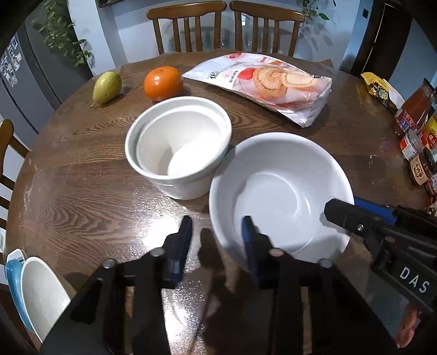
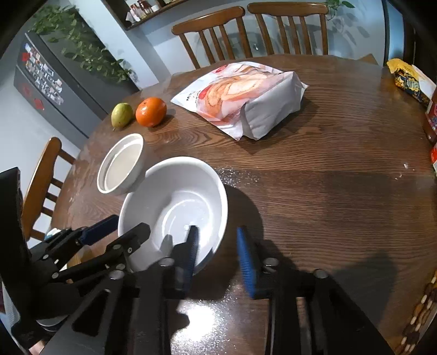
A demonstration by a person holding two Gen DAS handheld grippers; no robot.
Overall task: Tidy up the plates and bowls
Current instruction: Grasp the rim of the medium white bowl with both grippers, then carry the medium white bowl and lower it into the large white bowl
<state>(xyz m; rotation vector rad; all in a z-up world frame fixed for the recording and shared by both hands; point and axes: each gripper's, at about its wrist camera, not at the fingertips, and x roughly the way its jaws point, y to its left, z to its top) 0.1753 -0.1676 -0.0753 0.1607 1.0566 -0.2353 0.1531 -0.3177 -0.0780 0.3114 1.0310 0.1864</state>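
A large white bowl [image 1: 281, 191] sits on the round wooden table [image 1: 82, 169]. It also shows in the right wrist view [image 2: 174, 202]. My left gripper [image 1: 217, 232] is open and straddles the bowl's left rim, one finger inside. My right gripper [image 2: 217, 243] is open and straddles the bowl's right rim, its left finger inside. It enters the left wrist view from the right [image 1: 344, 209]. Two smaller white bowls nested together [image 1: 179, 144] stand just behind and left; they also show in the right wrist view [image 2: 121, 163].
An orange [image 1: 163, 82], a green pear [image 1: 106, 87] and a bread bag [image 1: 262, 82] lie at the table's back. Jars [image 1: 415, 131] line the right edge. A white and blue dish stack [image 1: 32, 292] sits at the near left. Chairs [image 1: 188, 24] stand around.
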